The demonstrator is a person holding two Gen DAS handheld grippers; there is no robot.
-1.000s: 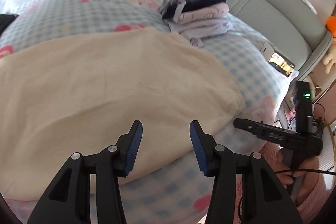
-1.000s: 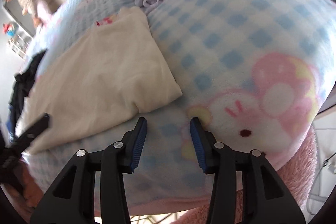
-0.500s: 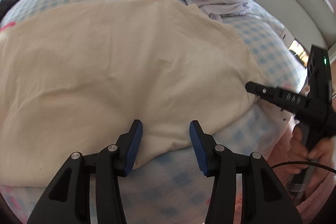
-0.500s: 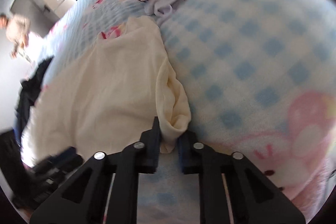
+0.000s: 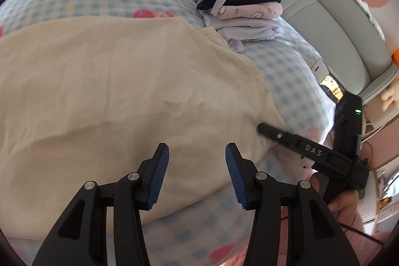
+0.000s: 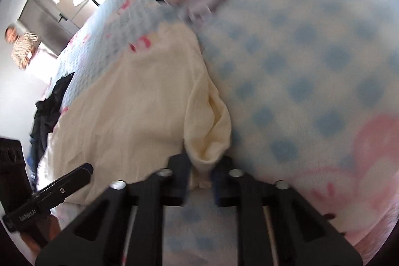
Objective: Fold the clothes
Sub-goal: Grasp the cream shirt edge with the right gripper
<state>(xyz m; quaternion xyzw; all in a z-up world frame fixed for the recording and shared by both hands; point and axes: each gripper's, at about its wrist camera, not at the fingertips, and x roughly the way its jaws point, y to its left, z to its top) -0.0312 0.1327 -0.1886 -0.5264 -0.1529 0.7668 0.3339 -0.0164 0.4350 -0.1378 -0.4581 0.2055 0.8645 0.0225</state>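
My left gripper (image 5: 197, 176) is hovering with its jaws apart over the near hem of the cream garment (image 5: 119, 96), which is lying spread across the checked bedspread (image 5: 294, 66). My right gripper (image 6: 201, 177) is pinching the garment's near corner, and with only a small bunch of soft cloth between the pads, I judge a quick pull is risking a slip or a crooked fold. Beyond, a stack of folded clothes (image 5: 239, 9) is sitting near the grey headboard (image 5: 311, 1).
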